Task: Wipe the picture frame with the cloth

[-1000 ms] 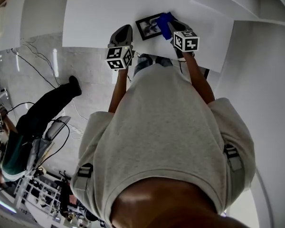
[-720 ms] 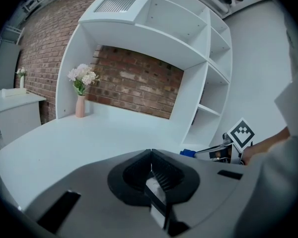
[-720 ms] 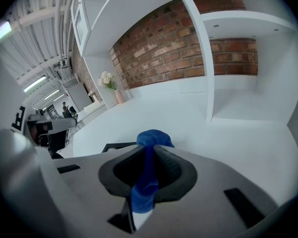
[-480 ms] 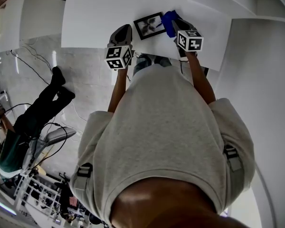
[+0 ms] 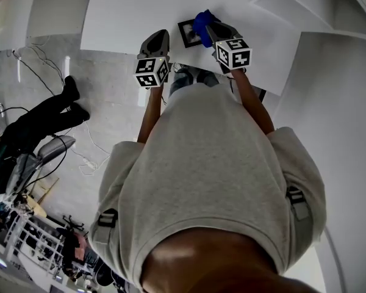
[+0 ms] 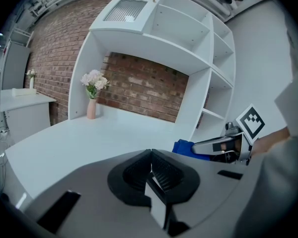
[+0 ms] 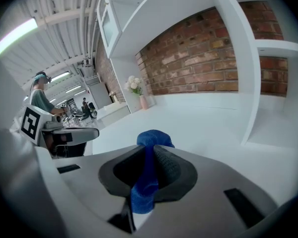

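- Picture frame [image 5: 187, 33] lies flat on the white desk [image 5: 122, 14], near its front edge and between the two grippers. Only its left part shows, because the blue cloth [image 5: 202, 22] covers the rest.
- Half a second ago the cloth sat at the frame's right edge and nearly the whole frame was in sight. Now the cloth has slid leftward over it.
- The right gripper [image 5: 208, 30] has moved left with the cloth. Its marker cube [image 5: 233, 52] sits closer to the middle of the head view than before.
- The left gripper [image 5: 160, 38] is about where it was, just left of the frame, with its marker cube [image 5: 151, 72] below it.
- In the right gripper view the right gripper [image 7: 148, 163] has its jaws clamped on the cloth [image 7: 149, 142]. A fold bulges out past the tips and another hangs down behind the pads.
- In the left gripper view the left gripper [image 6: 150, 163] has its jaws pressed together with nothing between them. The cloth [image 6: 186, 148] and the right gripper [image 6: 219, 146] show off to its right.
- A second person's dark-clad legs [image 5: 46, 118] on the floor at the left have shifted since the earlier frames.
- The only print in sight is the black-and-white square markers on the cubes. The picture inside the frame is too small to make out.
- Count: one frame, one cloth, two grippers, two marker cubes, and one pink vase of pale flowers [image 6: 93, 95] at the back of the desk against the brick wall [image 6: 144, 86].
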Demonstrator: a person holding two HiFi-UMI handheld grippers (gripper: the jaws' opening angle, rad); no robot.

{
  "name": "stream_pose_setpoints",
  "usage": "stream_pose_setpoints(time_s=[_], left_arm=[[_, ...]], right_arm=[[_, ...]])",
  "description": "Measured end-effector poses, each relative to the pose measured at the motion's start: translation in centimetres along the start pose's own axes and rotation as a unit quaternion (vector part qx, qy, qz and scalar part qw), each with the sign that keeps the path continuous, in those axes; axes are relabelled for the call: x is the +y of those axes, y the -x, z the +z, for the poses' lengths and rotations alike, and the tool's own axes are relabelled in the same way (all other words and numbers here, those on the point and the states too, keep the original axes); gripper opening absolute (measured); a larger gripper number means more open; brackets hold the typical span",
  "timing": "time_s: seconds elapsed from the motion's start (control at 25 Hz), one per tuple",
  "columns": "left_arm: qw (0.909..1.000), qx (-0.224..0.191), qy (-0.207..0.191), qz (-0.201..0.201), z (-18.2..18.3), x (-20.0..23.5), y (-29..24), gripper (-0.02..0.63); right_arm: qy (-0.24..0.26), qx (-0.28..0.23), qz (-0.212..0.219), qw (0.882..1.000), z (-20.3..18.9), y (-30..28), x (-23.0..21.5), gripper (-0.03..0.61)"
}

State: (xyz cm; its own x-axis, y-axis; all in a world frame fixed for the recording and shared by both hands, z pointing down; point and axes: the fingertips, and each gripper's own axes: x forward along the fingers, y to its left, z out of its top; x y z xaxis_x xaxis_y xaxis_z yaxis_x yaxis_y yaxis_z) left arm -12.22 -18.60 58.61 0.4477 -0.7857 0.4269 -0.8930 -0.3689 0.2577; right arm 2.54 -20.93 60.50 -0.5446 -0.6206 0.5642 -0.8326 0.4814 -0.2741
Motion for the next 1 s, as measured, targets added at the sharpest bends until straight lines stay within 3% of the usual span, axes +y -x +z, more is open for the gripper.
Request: stream_pose_setpoints(time_s=[0.4,0.72,1.0], left_arm=[[0.9992,-0.007,0.011,0.037,-1.1,2.5,2.4,0.017],[0.9985,-0.001,0.022,0.051,-1.7,4.8,3.4,0.017],[0.9990,0.003,0.018,0.041,-1.3,4.0,2.9,0.017]], right_arm=[[0.030,0.032,0.059,0.997,-2.2,-2.4,5.0,0.066],[0.034,0.080,0.071,0.994,-5.4,-4.4,6.4,0.066],[0.026,0.101,0.067,0.992,-7.2,-3.7,5.8,0.066]])
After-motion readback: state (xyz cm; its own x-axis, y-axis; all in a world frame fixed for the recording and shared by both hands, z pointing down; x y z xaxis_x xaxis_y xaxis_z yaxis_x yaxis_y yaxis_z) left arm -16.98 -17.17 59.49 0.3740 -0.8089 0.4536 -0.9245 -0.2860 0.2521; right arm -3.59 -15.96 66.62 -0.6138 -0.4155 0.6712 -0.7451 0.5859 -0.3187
